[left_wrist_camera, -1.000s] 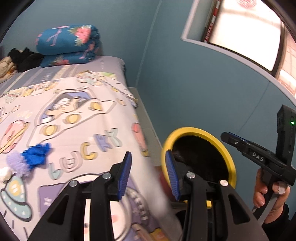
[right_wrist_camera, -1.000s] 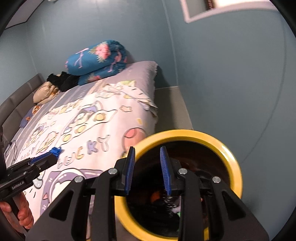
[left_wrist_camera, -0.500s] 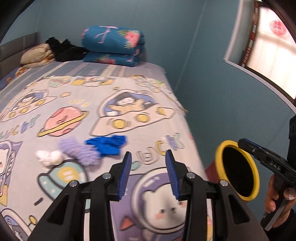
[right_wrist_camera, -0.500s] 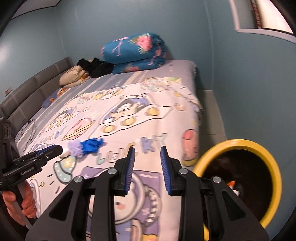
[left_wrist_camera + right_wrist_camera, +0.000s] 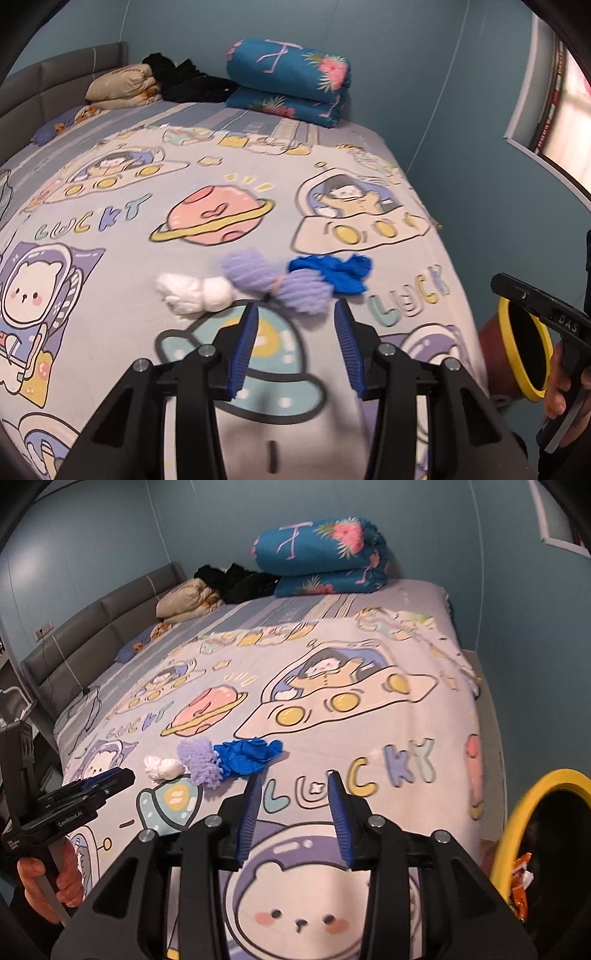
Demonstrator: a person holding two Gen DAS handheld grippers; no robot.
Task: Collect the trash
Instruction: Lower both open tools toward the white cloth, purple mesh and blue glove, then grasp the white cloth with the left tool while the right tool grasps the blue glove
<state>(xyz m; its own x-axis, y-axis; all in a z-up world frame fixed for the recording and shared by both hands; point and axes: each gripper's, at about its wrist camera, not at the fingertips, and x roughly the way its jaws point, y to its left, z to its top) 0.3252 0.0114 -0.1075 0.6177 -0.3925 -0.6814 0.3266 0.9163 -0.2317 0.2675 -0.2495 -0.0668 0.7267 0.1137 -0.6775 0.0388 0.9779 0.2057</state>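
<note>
Three pieces of trash lie in a row on the cartoon bedspread (image 5: 110, 295): a white crumpled wad (image 5: 194, 293), a fluffy purple piece (image 5: 275, 282) and a crumpled blue glove (image 5: 332, 275). They also show in the right wrist view: the white wad (image 5: 162, 767), the purple piece (image 5: 201, 762), the blue glove (image 5: 247, 755). My left gripper (image 5: 295, 343) is open and empty, just short of the purple piece. My right gripper (image 5: 295, 812) is open and empty, near the blue glove. A yellow-rimmed bin (image 5: 517, 834) (image 5: 517, 347) stands beside the bed on the right and holds wrappers.
A folded blue flowered quilt (image 5: 291, 79), black clothes (image 5: 188, 81) and a beige pillow (image 5: 122, 86) lie at the head of the bed. The blue wall (image 5: 461, 129) runs along the right side. A grey headboard (image 5: 92, 638) is at the left.
Both grippers swung left from the bin mouth to the bed. The trash row has come close in front of the left gripper. Both stay open and empty.
</note>
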